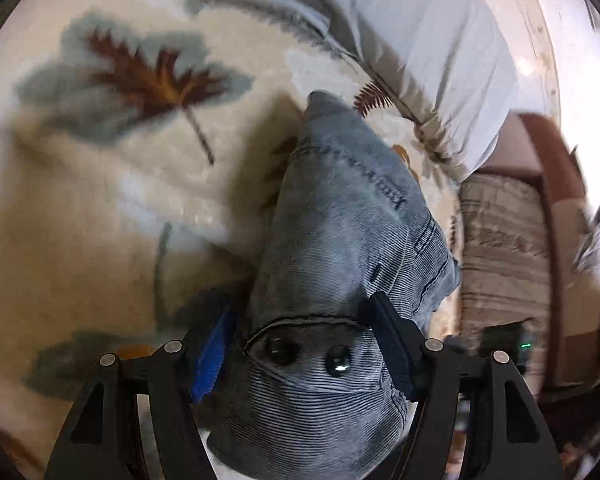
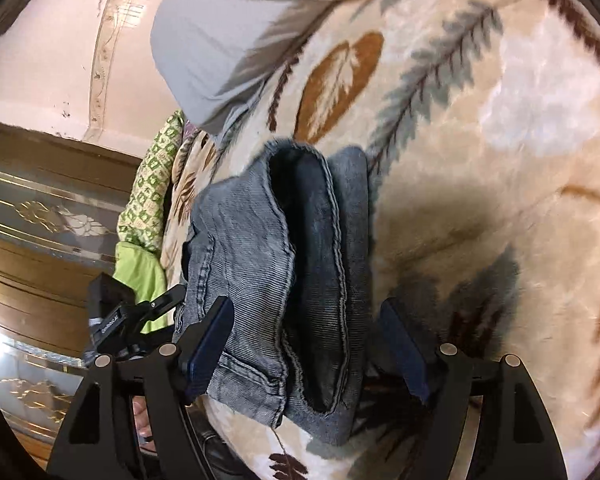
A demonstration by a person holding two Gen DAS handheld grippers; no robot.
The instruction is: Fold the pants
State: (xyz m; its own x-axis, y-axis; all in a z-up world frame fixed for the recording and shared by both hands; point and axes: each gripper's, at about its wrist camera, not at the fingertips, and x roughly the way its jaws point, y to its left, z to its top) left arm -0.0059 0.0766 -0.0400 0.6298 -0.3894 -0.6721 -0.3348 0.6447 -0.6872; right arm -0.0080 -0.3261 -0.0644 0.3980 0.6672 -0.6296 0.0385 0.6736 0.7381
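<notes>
My left jaws (image 1: 306, 344) grip the buttoned waistband of the grey pants (image 1: 340, 232). My right jaws (image 2: 308, 344) clamp their bunched hem, above the leaf-print blanket (image 2: 500, 160) on the bed.

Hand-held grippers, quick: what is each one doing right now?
Left hand-held gripper: closed on the jeans, at the end with two buttons.
Right hand-held gripper: jeans sit between its fingers, but a firm clamp cannot be told.
</notes>
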